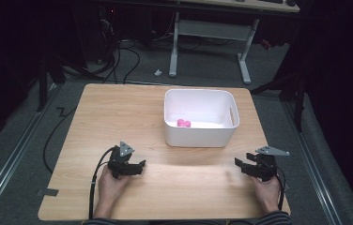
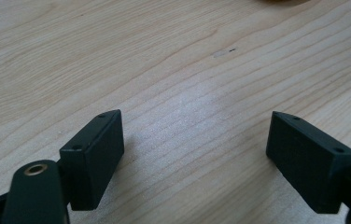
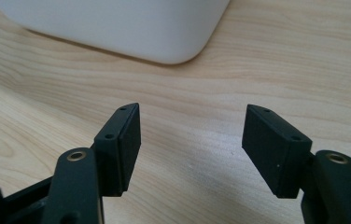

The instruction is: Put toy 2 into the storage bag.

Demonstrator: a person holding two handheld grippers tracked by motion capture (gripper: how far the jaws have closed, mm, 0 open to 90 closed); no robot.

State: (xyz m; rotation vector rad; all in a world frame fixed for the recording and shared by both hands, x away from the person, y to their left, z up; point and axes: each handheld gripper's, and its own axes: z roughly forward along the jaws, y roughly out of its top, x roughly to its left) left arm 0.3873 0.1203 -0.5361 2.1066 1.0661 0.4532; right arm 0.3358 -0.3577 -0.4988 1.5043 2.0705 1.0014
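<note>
On the wooden table (image 1: 118,112) a white bin (image 1: 198,136) holds pink balls (image 1: 183,123).

No text, label, brand, number or sign can be read in any of the views. The white bin (image 1: 199,136), the wooden table (image 1: 118,117) and the black jaws of each hand-held gripper carry plain surfaces without lettering.
</note>
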